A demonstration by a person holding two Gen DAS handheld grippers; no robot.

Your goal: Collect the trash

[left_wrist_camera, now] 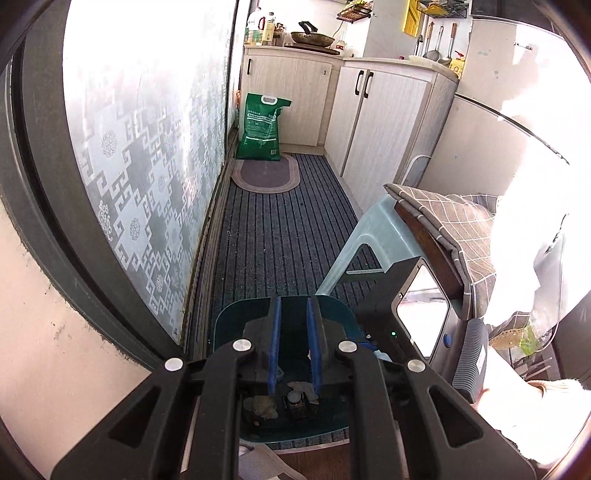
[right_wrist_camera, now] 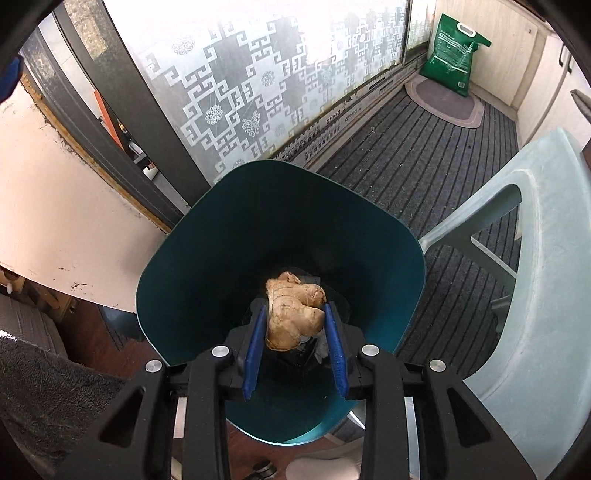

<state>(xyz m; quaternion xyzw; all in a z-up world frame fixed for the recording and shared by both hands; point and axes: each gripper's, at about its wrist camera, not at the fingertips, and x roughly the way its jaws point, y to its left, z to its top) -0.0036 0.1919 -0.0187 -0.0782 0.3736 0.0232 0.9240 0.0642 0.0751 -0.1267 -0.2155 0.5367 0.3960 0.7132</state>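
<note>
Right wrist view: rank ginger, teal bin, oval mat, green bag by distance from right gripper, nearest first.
1. ginger, between the right gripper fingers.
2. teal bin, directly below, around the ginger.
3. oval mat, far up the floor, upper right.
4. green bag, just beyond the mat, in the corner.

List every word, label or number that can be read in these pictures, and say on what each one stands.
Green bag: white print, too small to read.
Strip under the window: dark letters, upside down and blurred; not readable with certainty.
Bottles on the counter: labels too small to read.
Bin and ginger: no text.
Nothing can be quoted reliably.
</note>
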